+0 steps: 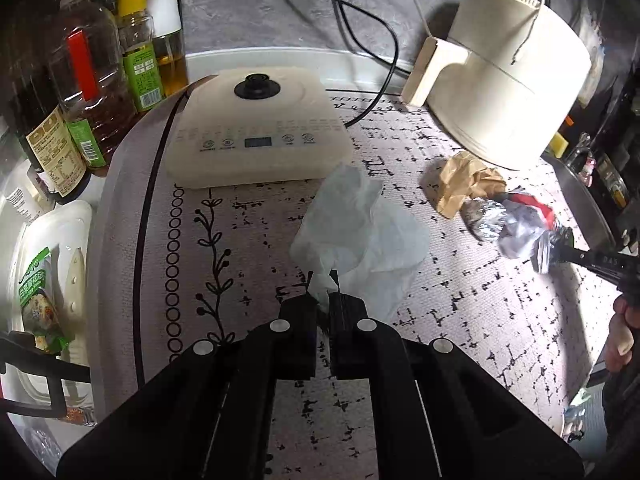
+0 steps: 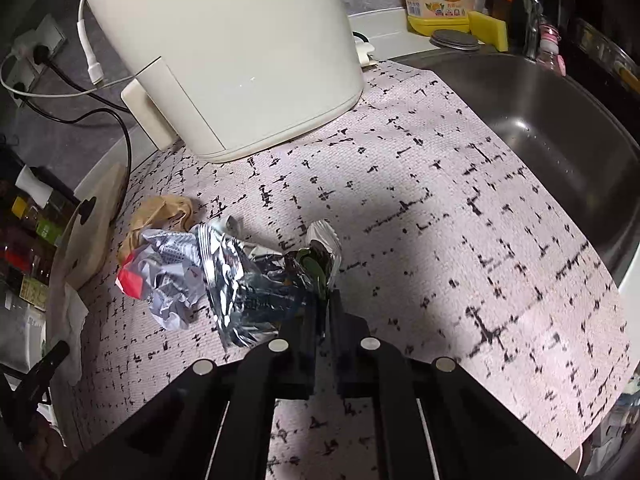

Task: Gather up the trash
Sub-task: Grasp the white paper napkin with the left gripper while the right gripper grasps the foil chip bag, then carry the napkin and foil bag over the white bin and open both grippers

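On patterned mat [image 1: 460, 320], near middle: white tissue [image 1: 360, 232] pinched tight in left gripper [image 1: 323, 290]. Right side: shiny foil wrapper [image 2: 256, 280] clamped in right gripper [image 2: 325, 304]. Brown paper wad [image 1: 468, 184] just beyond, near cream air fryer [image 1: 512, 76].

Kitchen counter's wearing a pale mat [image 2: 440, 208] with black dashes, light hitting it in patches. Grey wall [image 1: 248, 0] behind has cables trailing to a socket [image 2: 36, 46]. Steel sink [image 2: 552, 120] sitting on one side, oil bottles [image 1: 92, 92] crowding the other.
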Demonstrator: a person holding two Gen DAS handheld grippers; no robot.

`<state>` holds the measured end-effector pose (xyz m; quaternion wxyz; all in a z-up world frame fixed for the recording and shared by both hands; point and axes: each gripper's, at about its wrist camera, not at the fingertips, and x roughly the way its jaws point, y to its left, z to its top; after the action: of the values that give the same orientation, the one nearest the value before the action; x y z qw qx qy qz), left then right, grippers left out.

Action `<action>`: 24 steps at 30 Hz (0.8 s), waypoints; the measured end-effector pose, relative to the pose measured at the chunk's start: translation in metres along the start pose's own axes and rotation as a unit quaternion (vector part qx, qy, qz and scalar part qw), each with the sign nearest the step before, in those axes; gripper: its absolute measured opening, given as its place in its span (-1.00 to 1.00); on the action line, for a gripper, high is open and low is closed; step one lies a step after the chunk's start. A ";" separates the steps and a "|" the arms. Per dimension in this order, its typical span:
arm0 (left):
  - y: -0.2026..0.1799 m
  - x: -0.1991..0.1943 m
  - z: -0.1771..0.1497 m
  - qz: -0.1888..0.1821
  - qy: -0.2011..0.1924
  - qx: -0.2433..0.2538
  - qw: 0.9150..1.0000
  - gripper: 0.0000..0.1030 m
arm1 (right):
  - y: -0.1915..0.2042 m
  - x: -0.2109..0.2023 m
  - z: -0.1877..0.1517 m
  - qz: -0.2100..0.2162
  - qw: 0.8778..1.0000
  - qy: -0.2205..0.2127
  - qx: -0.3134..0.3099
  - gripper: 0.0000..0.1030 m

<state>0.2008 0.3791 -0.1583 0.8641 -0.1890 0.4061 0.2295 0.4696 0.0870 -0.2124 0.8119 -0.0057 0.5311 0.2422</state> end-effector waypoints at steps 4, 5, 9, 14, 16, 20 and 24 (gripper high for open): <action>-0.007 -0.003 -0.001 -0.026 -0.007 0.010 1.000 -0.90 | -0.004 -0.019 -0.013 -0.010 1.000 -0.011 0.008 -0.91; -0.010 -0.004 -0.003 -0.036 -0.009 0.015 0.999 -0.90 | -0.006 -0.026 -0.018 -0.014 1.000 -0.015 0.012 -0.91; -0.024 -0.005 -0.006 -0.070 -0.013 0.030 0.997 -0.90 | -0.022 -0.054 -0.038 -0.028 0.998 -0.029 0.038 -0.92; -0.052 -0.002 -0.009 -0.117 -0.007 0.057 0.991 -0.90 | -0.044 -0.088 -0.067 -0.053 0.995 -0.041 0.069 -0.92; -0.065 -0.001 -0.009 -0.133 -0.005 0.070 0.989 -0.90 | -0.053 -0.100 -0.078 -0.066 0.994 -0.044 0.080 -0.92; -0.099 0.000 -0.013 -0.165 -0.002 0.100 0.981 -0.90 | -0.075 -0.119 -0.097 -0.086 0.989 -0.051 0.107 -0.92; -0.130 -0.001 -0.021 -0.191 0.003 0.122 0.974 -0.90 | -0.099 -0.139 -0.117 -0.102 0.984 -0.059 0.134 -0.92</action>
<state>0.2594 0.2611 -0.1518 0.9075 -0.1568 0.3896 0.0081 0.3646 -0.0856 -0.1674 0.8556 0.0631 0.5067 0.0845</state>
